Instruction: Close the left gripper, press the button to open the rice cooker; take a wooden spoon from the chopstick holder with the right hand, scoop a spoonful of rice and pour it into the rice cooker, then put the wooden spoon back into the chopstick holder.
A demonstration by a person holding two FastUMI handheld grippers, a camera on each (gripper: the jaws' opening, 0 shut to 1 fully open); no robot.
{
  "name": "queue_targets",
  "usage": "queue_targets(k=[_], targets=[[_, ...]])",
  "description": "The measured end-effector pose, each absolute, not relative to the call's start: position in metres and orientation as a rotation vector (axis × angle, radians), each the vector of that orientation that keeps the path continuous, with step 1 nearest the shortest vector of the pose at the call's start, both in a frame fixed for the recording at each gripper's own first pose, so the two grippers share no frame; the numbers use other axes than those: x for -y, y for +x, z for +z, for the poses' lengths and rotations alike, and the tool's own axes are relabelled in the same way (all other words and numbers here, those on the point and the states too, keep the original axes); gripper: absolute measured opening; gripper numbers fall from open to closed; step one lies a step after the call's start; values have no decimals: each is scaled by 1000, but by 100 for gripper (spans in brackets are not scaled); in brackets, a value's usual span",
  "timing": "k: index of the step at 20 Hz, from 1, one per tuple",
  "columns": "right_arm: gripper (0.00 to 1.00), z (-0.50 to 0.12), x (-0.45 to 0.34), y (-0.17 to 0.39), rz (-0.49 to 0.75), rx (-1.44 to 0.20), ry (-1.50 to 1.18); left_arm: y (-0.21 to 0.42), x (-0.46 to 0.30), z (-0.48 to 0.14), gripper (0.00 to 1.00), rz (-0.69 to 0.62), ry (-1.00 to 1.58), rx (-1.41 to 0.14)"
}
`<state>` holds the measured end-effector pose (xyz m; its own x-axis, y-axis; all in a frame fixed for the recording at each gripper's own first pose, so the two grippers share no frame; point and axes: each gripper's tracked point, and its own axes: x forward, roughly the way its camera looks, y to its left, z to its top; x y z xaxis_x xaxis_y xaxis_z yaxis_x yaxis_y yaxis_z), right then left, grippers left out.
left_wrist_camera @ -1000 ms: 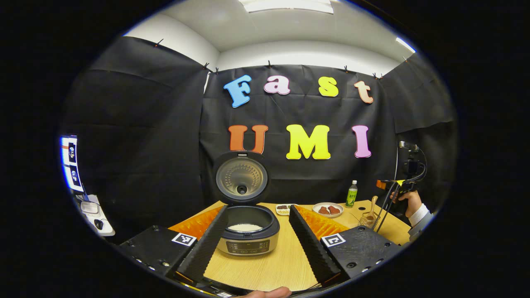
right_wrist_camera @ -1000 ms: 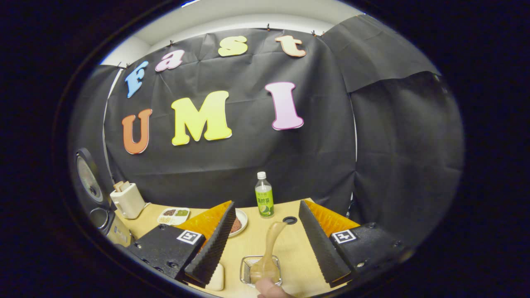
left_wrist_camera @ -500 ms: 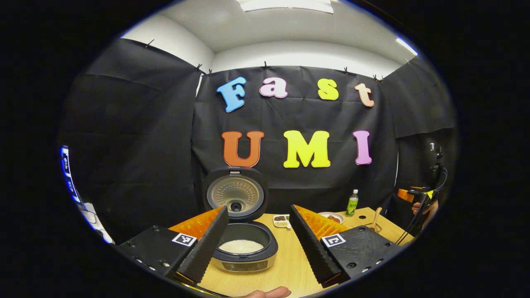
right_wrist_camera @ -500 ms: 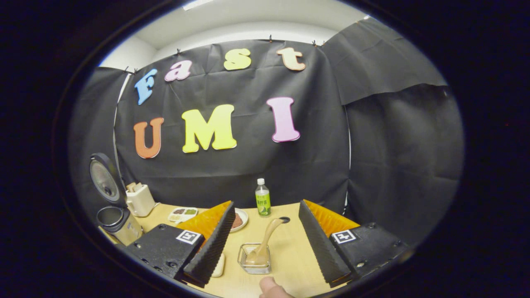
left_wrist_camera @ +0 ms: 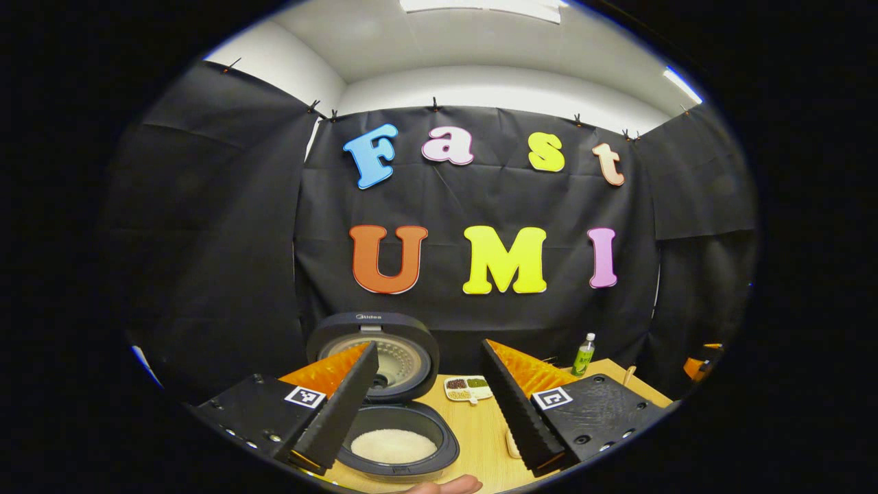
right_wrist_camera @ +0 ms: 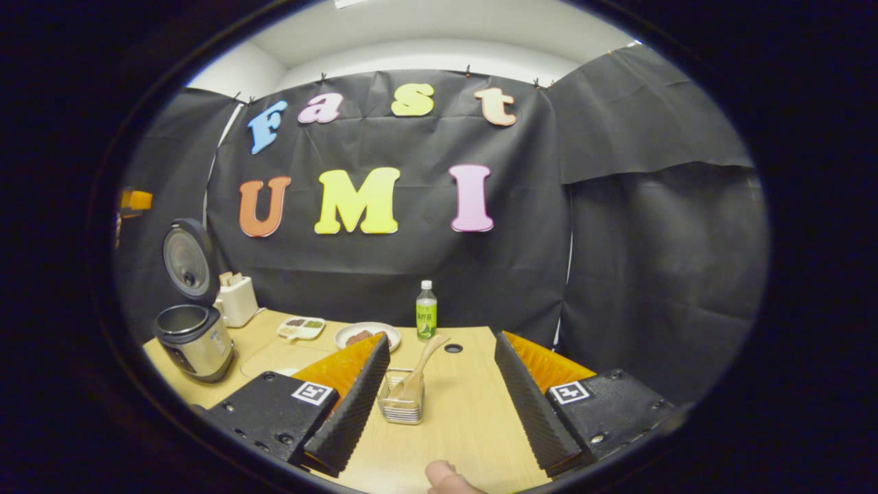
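Note:
The rice cooker (left_wrist_camera: 405,453) stands open just ahead of my left gripper (left_wrist_camera: 429,348), with white rice (left_wrist_camera: 393,444) in its pot and its lid (left_wrist_camera: 405,357) upright behind. The left gripper is open with nothing between its fingers. In the right gripper view the cooker (right_wrist_camera: 194,341) stands at the far left of the table. The wooden spoon (right_wrist_camera: 424,359) leans in the wire chopstick holder (right_wrist_camera: 401,405), just ahead of my right gripper (right_wrist_camera: 442,338). That gripper is open and apart from the spoon.
A green bottle (right_wrist_camera: 426,311), a plate of food (right_wrist_camera: 365,335), a sectioned dish (right_wrist_camera: 300,328) and a white toaster (right_wrist_camera: 237,307) line the back of the wooden table (right_wrist_camera: 473,418). A thumb (right_wrist_camera: 442,475) shows at the bottom edge. Black cloth walls close the booth.
The right gripper has drawn back from the holder, which now looks smaller and farther, with the spoon still in it. The left gripper has come closer over the open cooker.

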<state>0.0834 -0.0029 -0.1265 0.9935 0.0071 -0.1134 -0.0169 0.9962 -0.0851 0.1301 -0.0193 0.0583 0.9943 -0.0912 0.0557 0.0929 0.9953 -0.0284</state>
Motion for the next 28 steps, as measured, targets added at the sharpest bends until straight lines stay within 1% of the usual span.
queue_targets(k=[3,4,8,10,14,16,18,21,23,24,27,28], targets=[[99,-133,-1,84,30,-124,-85,166,6,76,94,-67,-31,101],[98,-138,-6,83,47,-131,-75,180,-1,79,94,-50,-41,120],[100,-149,-15,85,103,-142,-38,238,-33,79,94,42,-64,146],[98,-148,-16,85,112,-122,-17,266,-42,75,94,65,-68,138],[99,-150,-14,81,125,-97,68,311,-55,65,94,84,-73,115],[99,-153,-9,78,124,-95,77,331,-69,56,94,103,-130,76],[99,-152,-1,74,122,-75,74,340,-72,36,94,117,-177,-21],[99,-153,9,74,101,-53,97,345,-90,18,95,189,-97,-93],[98,-155,11,74,96,-61,96,340,-91,19,97,173,-83,-116],[100,-156,11,74,98,-62,93,336,-86,19,96,162,-86,-138],[100,-154,5,73,116,-50,96,319,-82,12,98,148,-78,-172],[99,-154,1,74,126,-48,99,313,-80,10,100,143,-76,-184]])
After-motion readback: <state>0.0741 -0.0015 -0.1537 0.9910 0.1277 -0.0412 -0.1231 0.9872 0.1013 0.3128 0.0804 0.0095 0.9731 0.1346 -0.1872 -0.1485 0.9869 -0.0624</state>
